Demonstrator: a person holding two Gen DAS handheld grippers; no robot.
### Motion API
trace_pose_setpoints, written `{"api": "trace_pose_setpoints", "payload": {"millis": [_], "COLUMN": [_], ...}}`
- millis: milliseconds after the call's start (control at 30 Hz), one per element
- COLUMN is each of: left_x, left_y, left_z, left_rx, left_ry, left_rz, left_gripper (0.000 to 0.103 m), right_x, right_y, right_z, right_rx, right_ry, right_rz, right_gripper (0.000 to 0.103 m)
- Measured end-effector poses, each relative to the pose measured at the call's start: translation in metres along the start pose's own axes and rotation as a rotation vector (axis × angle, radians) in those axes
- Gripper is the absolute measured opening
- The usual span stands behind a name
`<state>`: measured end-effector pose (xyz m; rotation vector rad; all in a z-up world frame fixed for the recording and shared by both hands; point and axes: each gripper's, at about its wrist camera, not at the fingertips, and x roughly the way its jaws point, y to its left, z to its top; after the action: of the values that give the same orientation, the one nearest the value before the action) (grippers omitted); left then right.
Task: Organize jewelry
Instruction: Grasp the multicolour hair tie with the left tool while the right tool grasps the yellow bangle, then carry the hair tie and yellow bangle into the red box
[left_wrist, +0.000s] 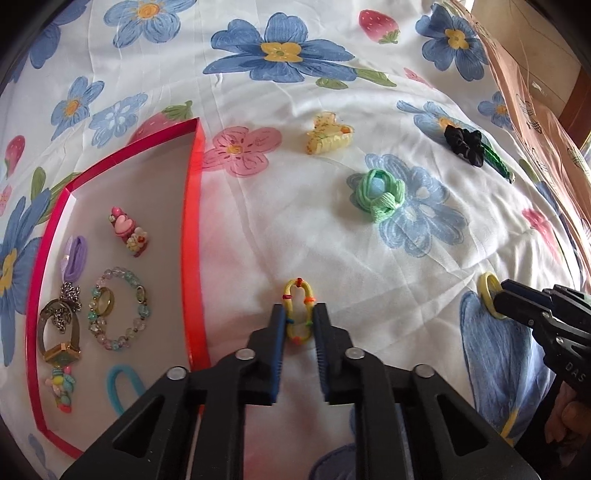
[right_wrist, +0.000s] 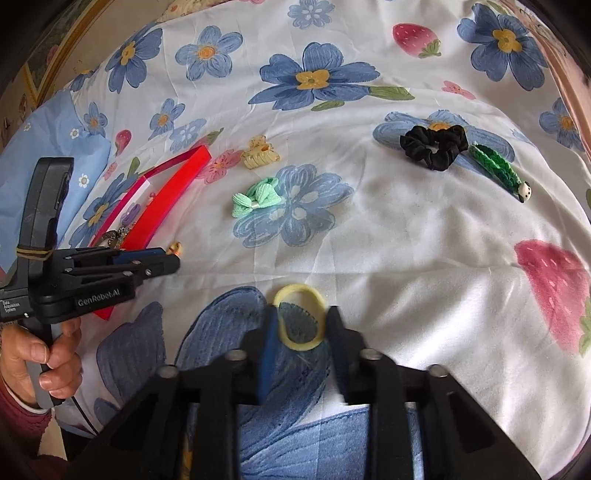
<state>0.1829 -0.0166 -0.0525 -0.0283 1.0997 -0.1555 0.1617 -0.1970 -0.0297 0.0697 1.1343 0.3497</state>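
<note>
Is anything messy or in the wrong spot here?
Yes. The red tray already holds rings and bracelets, but five pieces lie scattered on the flowered sheet: a yellow claw clip, mint hair tie, black scrunchie, green braided clip and yellow ring. Nothing looks broken.

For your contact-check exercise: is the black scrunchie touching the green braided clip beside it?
Apart. The right wrist view shows a strip of bedsheet between the black scrunchie and the green braided clip.

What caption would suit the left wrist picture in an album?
Left gripper pinches a yellow beaded hair tie on the floral bedsheet, beside the red tray.
</note>
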Motion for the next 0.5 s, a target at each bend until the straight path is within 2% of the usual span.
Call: {"api": "trace_pose_setpoints", "payload": {"millis": [67, 500], "left_x": [-0.003, -0.046], "left_y": [0.003, 0.013], "left_z": [-0.001, -0.014], "left_rx": [-0.007, -0.023], "left_ry": [-0.007, -0.078], "left_rz": [-0.021, -0.084], "left_gripper": [0.006, 0.005], "right_x": [0.000, -0.017], "right_y": [-0.001, 0.006], "right_z": [0.000, 0.004], "right_rx": [0.002, 0.007], "right_ry": [-0.002, -0.041], "right_rz": [-0.004, 0.026], "right_gripper": [0.003, 0.003]}}
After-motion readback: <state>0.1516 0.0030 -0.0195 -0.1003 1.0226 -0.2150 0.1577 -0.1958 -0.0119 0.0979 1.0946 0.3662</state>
